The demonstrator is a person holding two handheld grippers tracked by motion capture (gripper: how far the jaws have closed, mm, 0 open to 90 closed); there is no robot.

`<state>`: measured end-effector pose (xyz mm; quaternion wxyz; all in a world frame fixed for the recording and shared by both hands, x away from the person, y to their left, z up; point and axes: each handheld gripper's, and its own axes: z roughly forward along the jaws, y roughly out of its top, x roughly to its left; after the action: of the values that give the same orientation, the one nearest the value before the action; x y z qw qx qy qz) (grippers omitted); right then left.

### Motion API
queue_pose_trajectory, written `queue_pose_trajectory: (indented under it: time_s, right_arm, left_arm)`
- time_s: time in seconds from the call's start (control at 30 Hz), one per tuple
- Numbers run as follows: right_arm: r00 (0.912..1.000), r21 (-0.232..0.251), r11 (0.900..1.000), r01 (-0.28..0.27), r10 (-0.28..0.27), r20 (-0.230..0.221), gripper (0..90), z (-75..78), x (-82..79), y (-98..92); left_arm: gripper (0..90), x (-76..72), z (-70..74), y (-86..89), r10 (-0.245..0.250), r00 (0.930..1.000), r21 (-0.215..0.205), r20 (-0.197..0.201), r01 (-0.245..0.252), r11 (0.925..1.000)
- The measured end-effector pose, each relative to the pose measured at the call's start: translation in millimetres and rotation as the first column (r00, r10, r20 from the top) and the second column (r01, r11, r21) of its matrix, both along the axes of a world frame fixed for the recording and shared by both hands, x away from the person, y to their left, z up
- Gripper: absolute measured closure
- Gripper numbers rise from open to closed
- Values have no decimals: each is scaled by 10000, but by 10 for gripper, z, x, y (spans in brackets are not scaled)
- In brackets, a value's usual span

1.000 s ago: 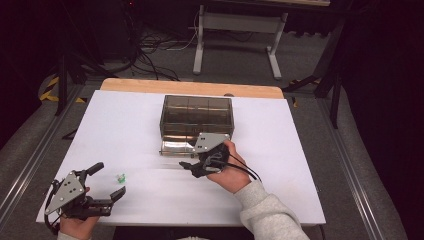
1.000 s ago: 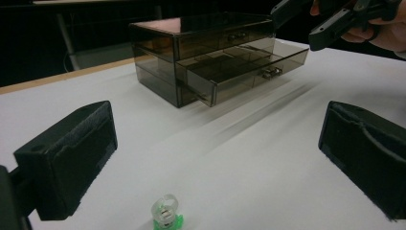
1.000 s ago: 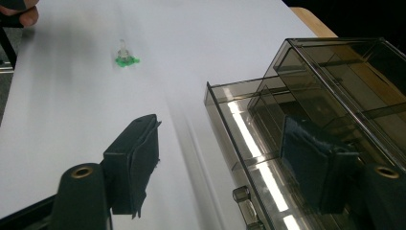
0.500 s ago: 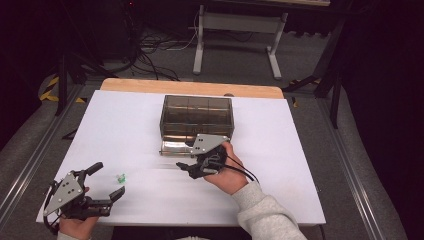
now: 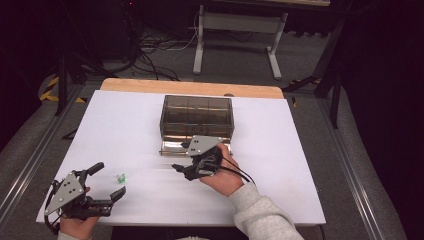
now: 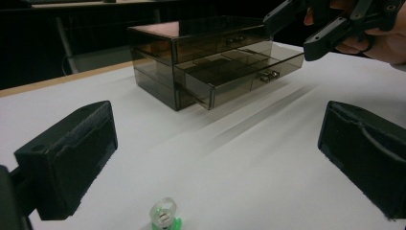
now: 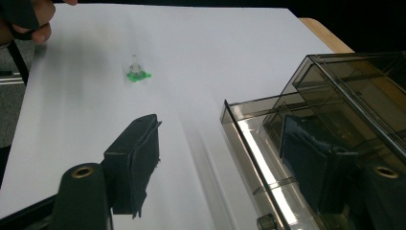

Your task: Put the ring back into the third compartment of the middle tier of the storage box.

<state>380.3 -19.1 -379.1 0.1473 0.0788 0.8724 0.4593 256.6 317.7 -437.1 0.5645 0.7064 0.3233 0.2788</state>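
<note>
Little has shifted since the earlier frames: the right hand-held gripper (image 5: 186,169) has edged slightly toward the person's side and leftward, away from the drawer front, while the left hand-held gripper (image 5: 111,181) has kept its place.

Tabletop (image 5: 125,115): white sheet over a wooden top, whose bare wood shows along the far edge. Broad open room lies left and right of the organizer and across the near half.

Drawer organizer (image 5: 196,114): smoked clear plastic, at the middle of the tabletop toward the far side. Its lower drawer (image 5: 172,146) stands pulled out toward the person, dividers visible inside. No brand, label or writing can be read on it.

Right hand-held gripper: just in front of the pulled-out drawer, jaws parted with nothing between them. In the right gripper view one jaw appears behind the smoked drawer wall, the other over bare tabletop; whether either touches the drawer I cannot tell.

Left hand-held gripper: near the front left corner of the tabletop, jaws wide apart, nothing held.

Small clear ring on a green base (image 5: 120,177): on the tabletop just ahead of the left jaws, untouched, well apart from the right hand-held gripper and the organizer. No writing legible.
</note>
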Motion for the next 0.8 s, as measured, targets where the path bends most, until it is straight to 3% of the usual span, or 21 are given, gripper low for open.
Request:
queue_pose_trajectory:
  time_s: [0.8]
  right_arm:
    - [9977, -414, 9974, -597, 583, -343, 301, -219, -16, 576]
  left_arm:
    - [8, -93, -10, 60, 190, 9998, -34, -55, -190, 9998]
